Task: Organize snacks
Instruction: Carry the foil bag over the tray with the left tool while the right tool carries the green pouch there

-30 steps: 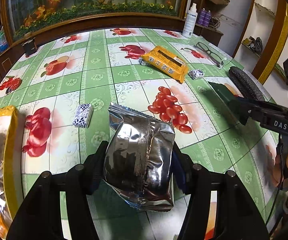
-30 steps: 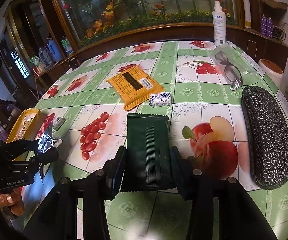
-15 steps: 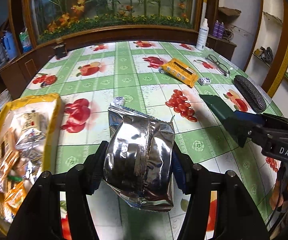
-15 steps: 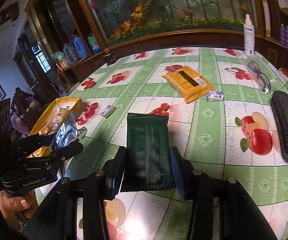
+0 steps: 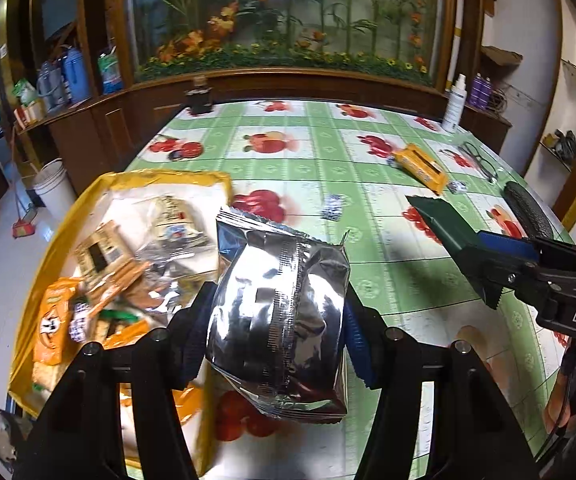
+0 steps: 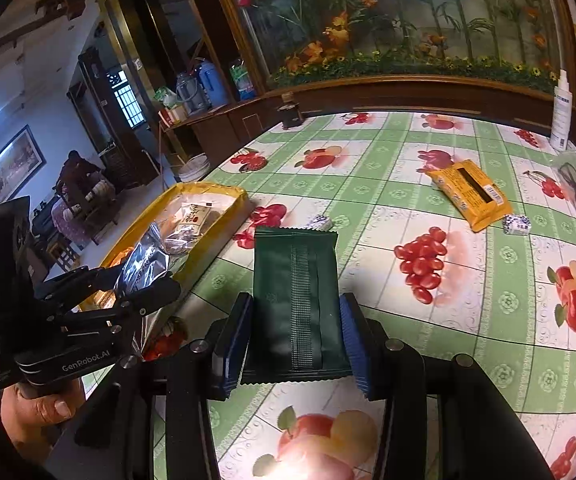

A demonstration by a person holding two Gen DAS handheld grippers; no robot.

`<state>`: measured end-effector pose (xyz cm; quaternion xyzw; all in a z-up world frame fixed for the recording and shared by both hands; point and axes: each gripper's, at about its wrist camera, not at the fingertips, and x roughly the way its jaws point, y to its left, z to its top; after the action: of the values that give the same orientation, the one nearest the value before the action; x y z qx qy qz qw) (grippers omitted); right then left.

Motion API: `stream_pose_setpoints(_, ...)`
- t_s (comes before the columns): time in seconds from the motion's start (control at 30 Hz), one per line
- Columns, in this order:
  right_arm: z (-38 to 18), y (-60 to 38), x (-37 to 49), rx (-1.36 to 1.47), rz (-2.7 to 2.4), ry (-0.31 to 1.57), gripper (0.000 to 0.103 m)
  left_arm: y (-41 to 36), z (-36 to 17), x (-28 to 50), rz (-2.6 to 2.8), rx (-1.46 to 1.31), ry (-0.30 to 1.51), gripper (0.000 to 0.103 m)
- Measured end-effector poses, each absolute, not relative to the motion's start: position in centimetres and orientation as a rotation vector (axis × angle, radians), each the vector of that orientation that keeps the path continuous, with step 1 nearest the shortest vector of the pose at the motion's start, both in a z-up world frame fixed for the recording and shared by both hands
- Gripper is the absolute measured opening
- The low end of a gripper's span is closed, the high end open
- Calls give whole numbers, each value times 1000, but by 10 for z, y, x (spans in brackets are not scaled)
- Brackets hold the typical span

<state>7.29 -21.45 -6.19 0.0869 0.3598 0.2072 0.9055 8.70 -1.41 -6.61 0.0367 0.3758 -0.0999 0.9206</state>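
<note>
A fruit-print table (image 6: 440,200) carries a yellow bag (image 5: 48,256) of snacks at its edge. The left gripper (image 5: 276,320) clamps a silver pack (image 5: 280,312) above the bag's rim; the right gripper (image 6: 296,332) grips a green pack (image 6: 294,292) over the table. An orange pack (image 6: 468,192) and two candies (image 6: 517,224) lie farther off.

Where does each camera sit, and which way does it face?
Left wrist: on the left tool, facing along the table; shows its fingers shut on a silver bag by the yellow tray.
Right wrist: on the right tool, facing across the table; its fingers hold a green packet; a hand shows.
Shared: tray, orange packet, each other's tool.
</note>
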Motion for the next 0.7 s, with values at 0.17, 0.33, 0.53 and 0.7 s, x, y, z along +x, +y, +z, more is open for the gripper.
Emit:
stream_pose_setpoints(0.17, -59, -186, 75, 152, 476, 748, 45, 12, -63, 81, -158, 54, 761, 58)
stream_pose_setpoints(0.33, -57, -155, 79, 125, 530, 751, 45, 37, -63, 79, -119, 29, 761, 58)
stream_pose_setpoints(0.53, -51, -117, 83, 98, 596, 751, 45, 64, -64, 79, -75, -8, 759, 58)
stream_pose_setpoints(0.7, -46, -85, 90, 75, 647, 742, 45, 83, -65, 80, -39, -34, 760, 58)
